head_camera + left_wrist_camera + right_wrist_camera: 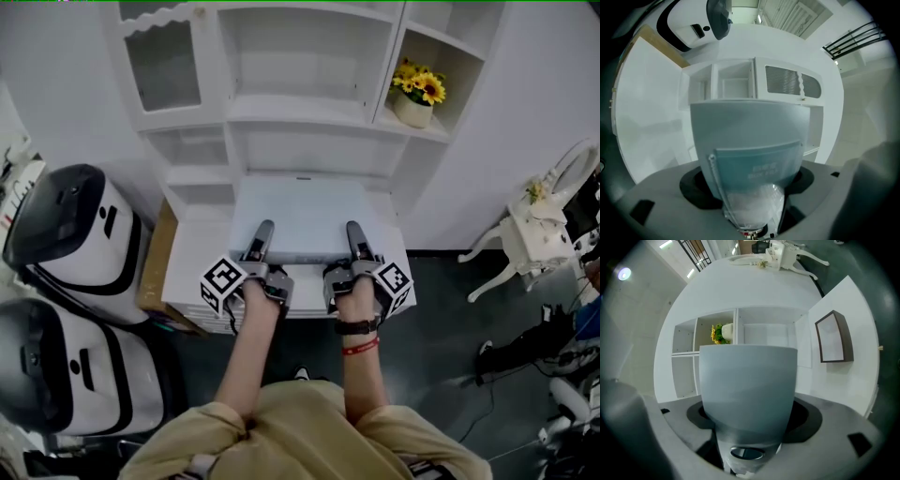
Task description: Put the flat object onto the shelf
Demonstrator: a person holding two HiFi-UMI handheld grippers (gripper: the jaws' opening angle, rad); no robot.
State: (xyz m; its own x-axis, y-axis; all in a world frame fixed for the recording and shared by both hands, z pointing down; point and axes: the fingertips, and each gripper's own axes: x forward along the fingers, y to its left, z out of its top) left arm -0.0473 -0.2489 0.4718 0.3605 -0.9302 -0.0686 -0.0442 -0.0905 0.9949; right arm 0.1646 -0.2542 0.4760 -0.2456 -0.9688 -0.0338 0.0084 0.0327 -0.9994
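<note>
The left gripper (264,231) and right gripper (354,231) are each clamping a pale grey flat plastic box file (298,208), holding it level, a white shelf unit (300,111) just ahead.

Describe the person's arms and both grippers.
The left gripper and right gripper are dark grey; each bears a white cube with black square markers. Forearms are bare below short tan sleeves. The right wrist wears a black strap and a red band.

The flat object (300,214) is before the shelf (298,110), whose right compartment holds a flowerpot (412,110).
</note>
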